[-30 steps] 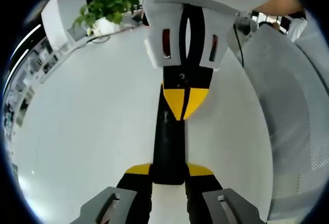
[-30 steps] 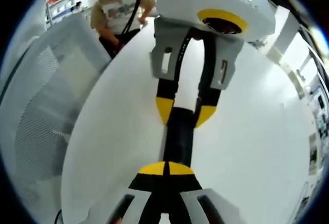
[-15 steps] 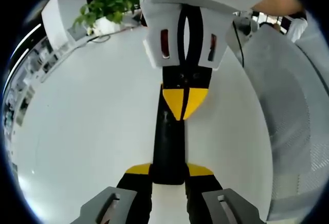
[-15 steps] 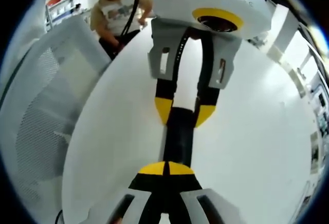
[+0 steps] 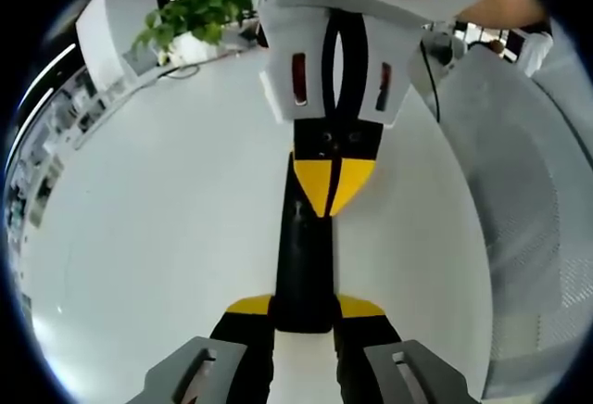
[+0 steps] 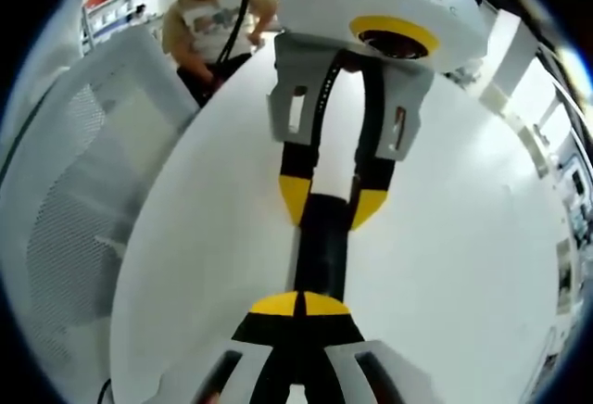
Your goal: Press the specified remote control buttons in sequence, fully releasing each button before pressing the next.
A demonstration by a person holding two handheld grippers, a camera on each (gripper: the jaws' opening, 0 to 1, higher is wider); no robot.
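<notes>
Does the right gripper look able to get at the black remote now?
Probably yes. The right gripper has its shut tips right over the remote, which the left gripper holds by its sides. Nothing lies between them.

Counted, left gripper view:
- One slim black plastic remote control (image 5: 304, 256), centre.
- Two grey two-jaw grippers with yellow tips: left gripper (image 5: 304, 307) at bottom, right gripper (image 5: 331, 182) from top.
- One round white table (image 5: 148, 237).
- One green leafy potted plant (image 5: 190, 10), upper left.
- One white mesh chair back (image 5: 528, 191), right.

Counted, right gripper view:
- One seated person (image 6: 218, 24), upper left.
- One white mesh chair back (image 6: 74, 219), left; same chair or not, cannot tell.
</notes>
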